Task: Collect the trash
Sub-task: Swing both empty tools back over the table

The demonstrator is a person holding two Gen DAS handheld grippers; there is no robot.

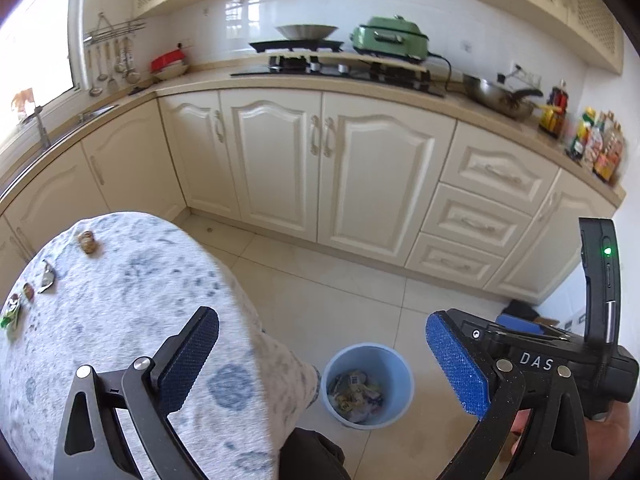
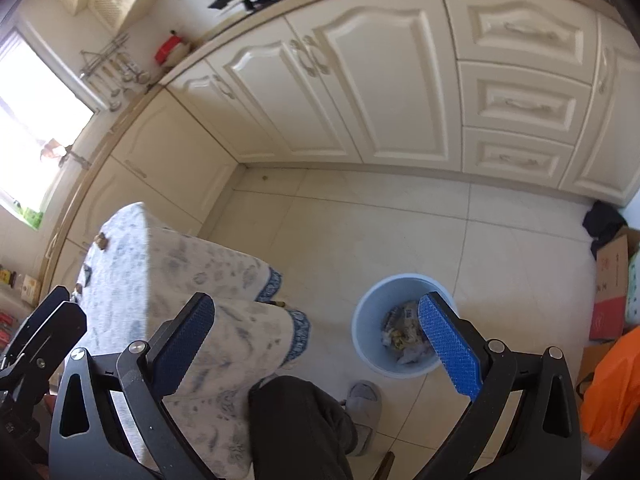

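Both my tools, left tool (image 1: 322, 364) and right tool (image 2: 316, 340), gape wide and empty. Wrappers (image 1: 48, 278) wait far left on the tabletop (image 1: 120, 300) (slippery cloth); a clumsy pinch could bunch it, missing the bin (image 1: 400, 364).

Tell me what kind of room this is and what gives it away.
A home kitchen. A gas hob with a wok sits on the counter above cream cabinets, ladles hang from a utensil rail, and a sink faucet stands by the window.
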